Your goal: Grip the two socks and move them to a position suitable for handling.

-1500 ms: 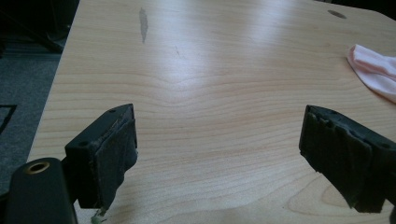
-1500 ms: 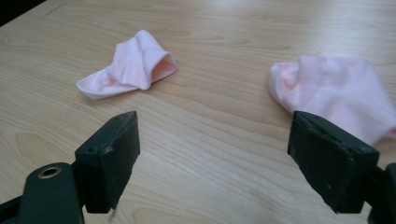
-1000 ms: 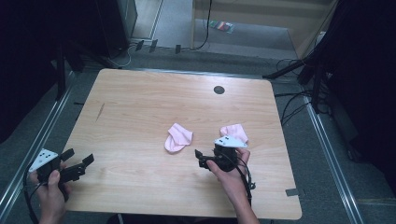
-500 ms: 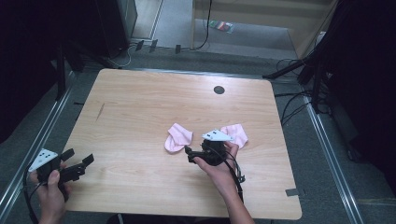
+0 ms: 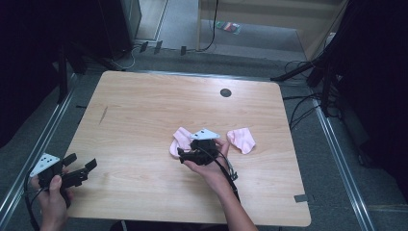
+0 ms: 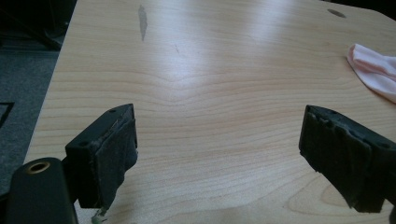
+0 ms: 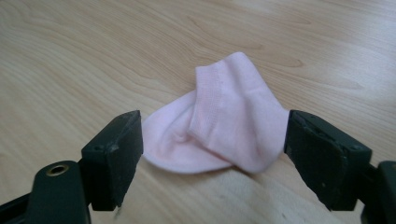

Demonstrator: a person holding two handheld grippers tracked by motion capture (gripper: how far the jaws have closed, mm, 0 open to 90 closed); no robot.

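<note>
Two small pink socks lie on the wooden table (image 5: 144, 106). The left sock (image 5: 179, 140) is folded over on itself, and the right sock (image 5: 241, 139) lies flat a little way off. My right gripper (image 5: 183, 155) points left at the folded sock. In the right gripper view this sock (image 7: 229, 121) lies between the black jaws, which stand open on either side of it after closing slightly; the pads do not press it. My left gripper (image 5: 81, 163) is held open above the table's front left corner, with bare wood between its jaws (image 6: 219, 144) and the folded sock (image 6: 376, 70) far off.
A round cable hole (image 5: 225, 92) sits near the table's far edge, and a dark streak (image 5: 103, 114) marks the wood at the left. Metal rails run along both sides of the table, with cables on the floor beyond.
My right gripper has moved left across the table, from beside the right sock to the folded left sock. The left hand has stayed where it was.
</note>
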